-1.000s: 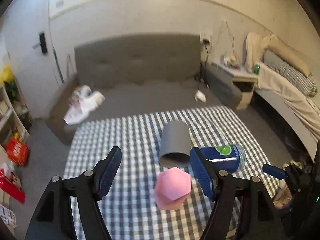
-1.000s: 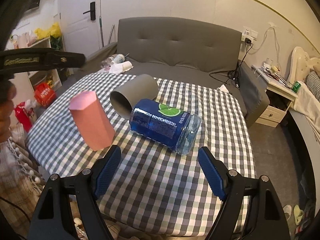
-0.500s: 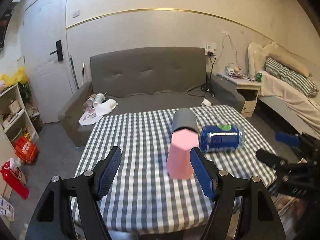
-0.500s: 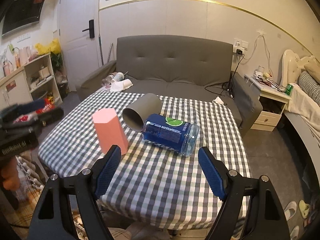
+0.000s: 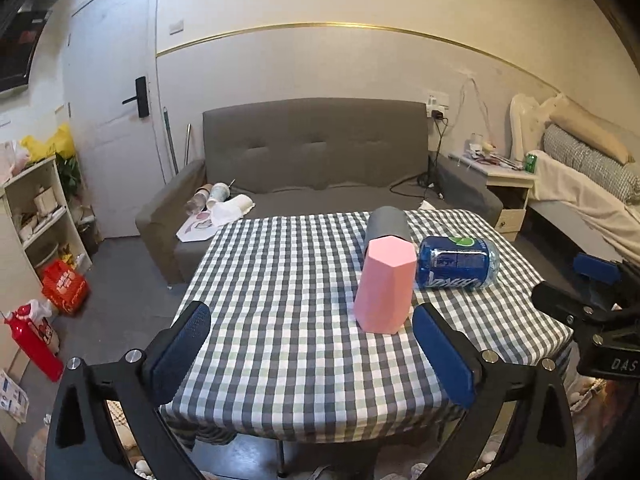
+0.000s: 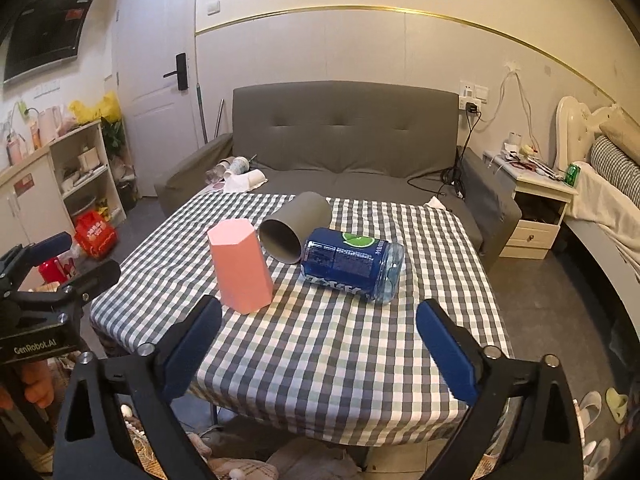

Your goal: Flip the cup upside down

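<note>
The pink cup point(image 5: 385, 285) is seen standing at 1 o'clock, nearer the left hand-held gripper point(image 5: 308, 350); both are held released.

A checked tablecloth point(image 6: 320, 344) covers the table. On it a grey tube point(image 6: 294, 226) lies on its side with its open end facing near, and a blue jar point(image 6: 352, 266) lies on its side just right of it. At the far side stands a grey sofa point(image 6: 344, 136) with paper cups and tissues point(image 6: 242, 174) on its left seat. A white door point(image 5: 116, 112) and a shelf unit point(image 5: 38, 208) are at the left, with a red bag point(image 5: 64, 286) on the floor. A white nightstand point(image 6: 538, 200) stands at the right, a green can point(image 6: 573, 172) beside it on the bed
</note>
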The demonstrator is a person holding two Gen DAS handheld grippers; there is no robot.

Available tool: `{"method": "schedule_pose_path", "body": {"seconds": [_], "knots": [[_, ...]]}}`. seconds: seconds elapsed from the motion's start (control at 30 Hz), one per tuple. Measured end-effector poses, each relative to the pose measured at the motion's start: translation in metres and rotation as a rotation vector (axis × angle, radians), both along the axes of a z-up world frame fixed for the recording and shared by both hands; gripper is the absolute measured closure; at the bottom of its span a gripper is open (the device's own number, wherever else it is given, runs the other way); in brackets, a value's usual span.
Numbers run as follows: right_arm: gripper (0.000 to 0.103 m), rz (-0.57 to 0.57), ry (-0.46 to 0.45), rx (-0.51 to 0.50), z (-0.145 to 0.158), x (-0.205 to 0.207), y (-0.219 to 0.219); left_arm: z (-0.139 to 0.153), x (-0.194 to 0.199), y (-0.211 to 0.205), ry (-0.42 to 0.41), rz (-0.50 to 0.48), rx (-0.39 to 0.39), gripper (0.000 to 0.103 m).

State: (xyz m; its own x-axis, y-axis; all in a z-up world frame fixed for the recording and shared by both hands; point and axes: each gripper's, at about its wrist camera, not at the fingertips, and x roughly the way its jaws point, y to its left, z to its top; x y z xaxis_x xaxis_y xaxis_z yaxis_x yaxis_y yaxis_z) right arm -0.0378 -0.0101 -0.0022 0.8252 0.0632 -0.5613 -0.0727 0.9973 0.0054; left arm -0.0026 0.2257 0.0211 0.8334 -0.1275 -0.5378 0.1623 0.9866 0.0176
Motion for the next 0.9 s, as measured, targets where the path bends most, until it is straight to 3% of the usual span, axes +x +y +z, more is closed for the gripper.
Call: {"method": "schedule_pose_path", "body": {"seconds": [0.9], "knots": [[0.0,-0.01,0.009,-0.01,-0.0037,0.0015,-0.0021,-0.0021,0.0007,0.0018,0.017,0.018,-0.014,0.0]]}}
